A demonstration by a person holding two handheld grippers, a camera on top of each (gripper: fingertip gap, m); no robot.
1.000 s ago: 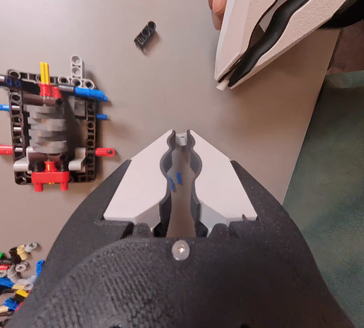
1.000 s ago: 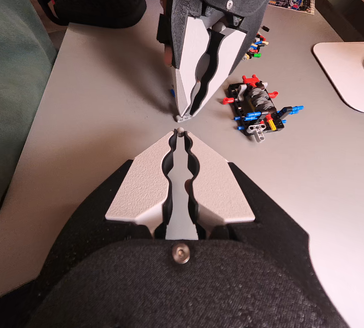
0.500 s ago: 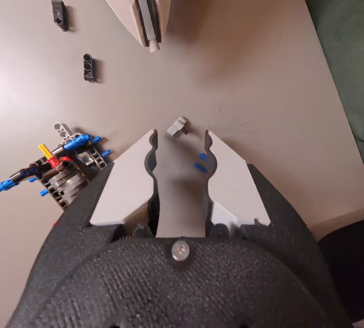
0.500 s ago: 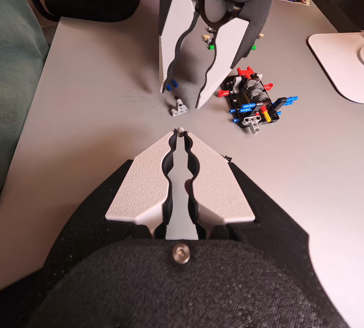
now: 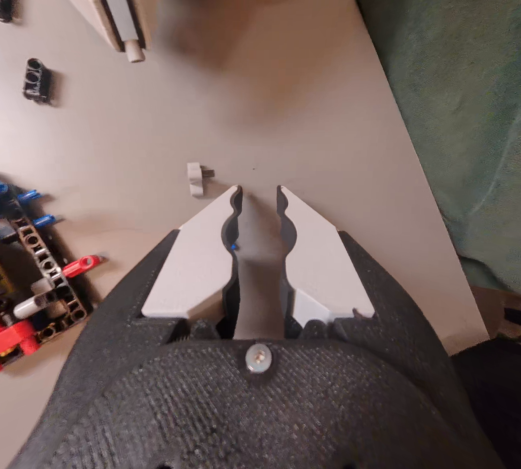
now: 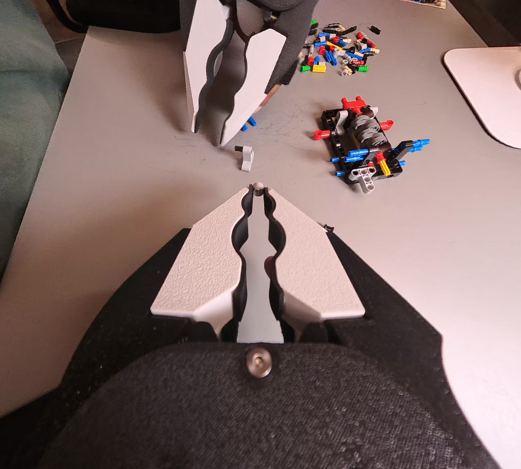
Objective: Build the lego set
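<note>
Since a moment ago your left gripper (image 6: pixel 210 139) has let go of the grey connector (image 6: pixel 246 158), which now lies on the tabletop (image 6: pixel 118 173) near its left edge; its jaws stand apart, empty; your right gripper (image 6: pixel 257 190) pinches a grey pin (image 6: pixel 257 186); further right sits the engine assembly (image 6: pixel 363 142).

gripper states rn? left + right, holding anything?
Left gripper: open, empty; the light grey T-shaped lego piece lies on the table beside its tip.
Right gripper: shut on a small light grey round peg.
</note>
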